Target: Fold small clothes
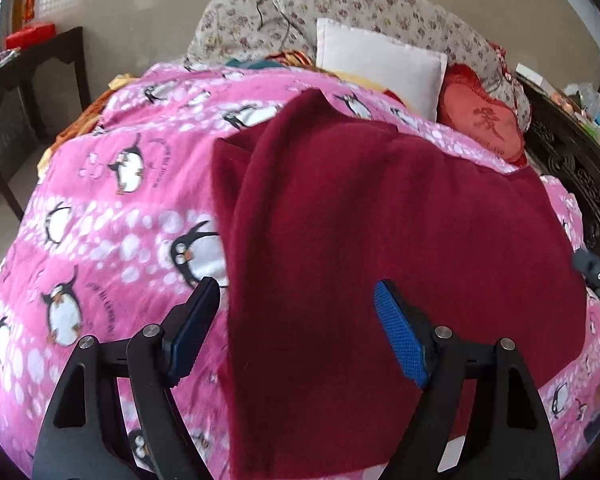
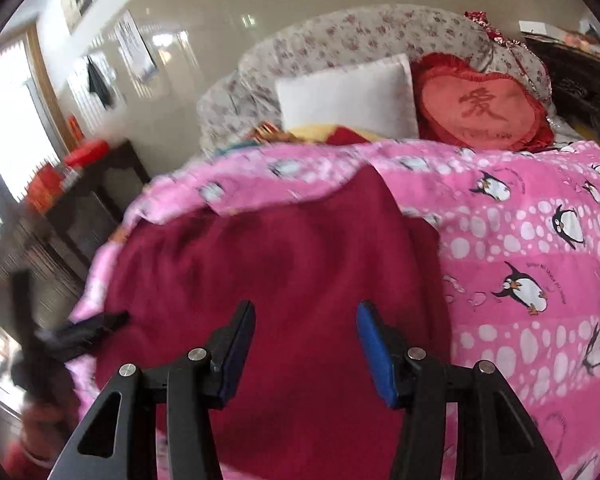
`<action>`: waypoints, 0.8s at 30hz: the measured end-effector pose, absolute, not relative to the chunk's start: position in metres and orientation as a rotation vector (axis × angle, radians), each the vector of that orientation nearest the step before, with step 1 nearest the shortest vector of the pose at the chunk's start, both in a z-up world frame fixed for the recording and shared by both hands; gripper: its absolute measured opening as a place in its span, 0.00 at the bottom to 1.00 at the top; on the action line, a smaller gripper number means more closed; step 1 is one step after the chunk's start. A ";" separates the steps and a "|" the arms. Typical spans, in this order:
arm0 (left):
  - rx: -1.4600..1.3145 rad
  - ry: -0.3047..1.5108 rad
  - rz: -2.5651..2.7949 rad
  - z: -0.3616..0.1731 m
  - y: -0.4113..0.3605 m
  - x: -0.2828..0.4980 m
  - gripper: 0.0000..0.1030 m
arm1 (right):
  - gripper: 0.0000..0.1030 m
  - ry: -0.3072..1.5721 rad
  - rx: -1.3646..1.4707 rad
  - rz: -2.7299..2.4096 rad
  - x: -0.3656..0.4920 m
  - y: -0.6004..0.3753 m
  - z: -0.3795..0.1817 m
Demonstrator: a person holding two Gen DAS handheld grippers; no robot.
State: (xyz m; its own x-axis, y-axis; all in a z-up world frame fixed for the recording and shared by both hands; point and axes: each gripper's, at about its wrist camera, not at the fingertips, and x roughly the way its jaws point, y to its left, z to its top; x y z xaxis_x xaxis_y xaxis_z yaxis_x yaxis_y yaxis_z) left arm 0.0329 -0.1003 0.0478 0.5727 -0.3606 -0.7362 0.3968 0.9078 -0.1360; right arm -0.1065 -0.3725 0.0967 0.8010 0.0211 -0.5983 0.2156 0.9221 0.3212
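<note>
Mid-fold: maroon garment (image 1: 380,240) lying spread on pink penguin blanket (image 1: 100,220) on bed. Left gripper (image 1: 296,312) and right gripper (image 2: 306,336) both open, empty, above near edge. Next: pinching near corners, likely folding over.

Dark red garment (image 1: 380,240) spread on pink penguin blanket (image 1: 100,220)

Your left gripper (image 1: 296,294) points down at a slant, jaws spread wide with nothing pinched between the blue pads. Your right gripper (image 2: 306,316) tilts down less steeply, jaws parted more narrowly, also gripping nothing. Both views are slightly blurred.
</note>
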 end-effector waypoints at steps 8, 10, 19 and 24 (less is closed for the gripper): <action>0.078 0.770 -0.409 0.059 -0.094 0.016 0.78 | 0.56 0.597 0.369 -0.066 -0.108 -0.338 0.112; 0.096 0.759 -0.402 0.060 -0.094 0.016 0.78 | 0.56 0.610 0.342 -0.060 -0.105 -0.334 0.113; 0.036 0.800 -0.396 0.053 -0.082 0.027 0.78 | 0.60 0.641 0.380 -0.098 -0.101 -0.343 0.090; 0.027 0.826 -0.382 0.047 -0.080 0.034 0.78 | 0.61 0.665 0.373 -0.081 -0.094 -0.338 0.085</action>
State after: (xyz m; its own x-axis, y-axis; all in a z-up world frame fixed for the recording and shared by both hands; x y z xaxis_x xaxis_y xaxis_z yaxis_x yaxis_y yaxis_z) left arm 0.0338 -0.0802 0.0467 0.6140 -0.3208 -0.7212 0.3416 0.9317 -0.1236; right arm -0.0941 -0.3383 0.0853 0.7864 0.0448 -0.6161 0.1916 0.9305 0.3121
